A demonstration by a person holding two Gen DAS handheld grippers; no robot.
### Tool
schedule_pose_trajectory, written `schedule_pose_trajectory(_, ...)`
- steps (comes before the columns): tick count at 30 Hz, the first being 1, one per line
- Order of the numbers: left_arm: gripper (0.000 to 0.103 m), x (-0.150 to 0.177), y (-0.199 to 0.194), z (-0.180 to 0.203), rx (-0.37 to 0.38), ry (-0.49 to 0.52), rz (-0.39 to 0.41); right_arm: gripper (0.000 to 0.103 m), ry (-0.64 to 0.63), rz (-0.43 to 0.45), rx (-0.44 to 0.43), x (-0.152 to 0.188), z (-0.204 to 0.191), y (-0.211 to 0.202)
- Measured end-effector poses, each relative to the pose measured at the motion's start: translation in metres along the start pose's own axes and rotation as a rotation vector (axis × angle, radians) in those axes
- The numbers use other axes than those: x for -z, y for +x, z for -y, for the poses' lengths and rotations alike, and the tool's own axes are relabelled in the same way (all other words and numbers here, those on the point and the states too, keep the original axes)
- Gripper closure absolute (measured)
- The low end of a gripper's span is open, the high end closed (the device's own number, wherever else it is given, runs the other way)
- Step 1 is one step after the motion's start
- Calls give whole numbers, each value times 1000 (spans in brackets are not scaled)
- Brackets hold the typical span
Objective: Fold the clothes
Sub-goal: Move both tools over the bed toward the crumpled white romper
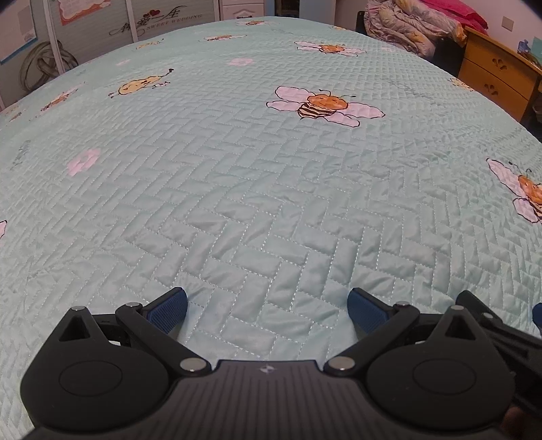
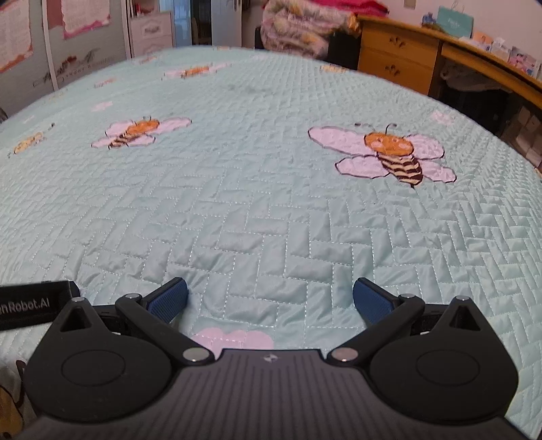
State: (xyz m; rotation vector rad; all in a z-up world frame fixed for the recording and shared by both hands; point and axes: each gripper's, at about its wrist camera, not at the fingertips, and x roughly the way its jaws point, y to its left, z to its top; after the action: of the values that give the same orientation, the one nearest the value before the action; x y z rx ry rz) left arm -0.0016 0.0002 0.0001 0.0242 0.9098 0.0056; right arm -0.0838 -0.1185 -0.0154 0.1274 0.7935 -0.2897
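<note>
No garment shows on the bed in either view. My left gripper hangs open over the pale green quilted bedspread, its blue pads wide apart with nothing between them. My right gripper is likewise open above the same bedspread, blue pads spread and empty. Part of the right gripper's black body shows at the lower right edge of the left wrist view. A black piece of the left gripper with white lettering shows at the left edge of the right wrist view.
The bedspread carries bee prints and pink flowers. A bundled quilt lies beyond the far edge. A wooden desk with drawers runs along the right. Wardrobe doors stand at the back left.
</note>
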Motion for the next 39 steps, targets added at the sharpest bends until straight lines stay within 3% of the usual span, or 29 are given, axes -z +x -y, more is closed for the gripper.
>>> schedule_pose_trajectory(4, 0, 5, -4, -1, 3, 17, 26, 0, -6, -18, 3, 10, 1, 6)
schedule_pose_trajectory(11, 0, 17, -17, -6, 29, 38, 98, 0, -8, 73, 12, 16, -1, -11)
schedule_pose_trajectory(15, 0, 19, -36, -6, 7, 85, 47, 0, 1, 86, 11, 11, -1, -12)
schedule_pose_trajectory(17, 3, 20, -53, -10, -10, 91, 4, 0, 3, 95, 10, 9, -2, -10)
schedule_pose_trajectory(21, 5, 38, -115, -44, 1, 56, 41, 0, -2, 117, 11, 20, -2, -6)
schedule_pose_trajectory(24, 5, 69, -164, -91, 17, -17, 50, 0, 9, 79, -5, 30, -8, -14)
schedule_pose_trajectory(28, 5, 126, -218, -166, -58, -123, 55, 1, -15, 22, -196, 54, -42, -79)
schedule_pose_trajectory(31, 5, 168, -249, -213, -190, -165, 28, 1, -118, 33, -315, 80, -94, -146)
schedule_pose_trajectory(36, 5, 212, -293, -277, -355, -211, 39, 1, -338, 101, -479, 100, -182, -250)
schedule_pose_trajectory(39, 5, 224, -308, -304, -389, -260, 68, 1, -405, 131, -519, 102, -222, -292)
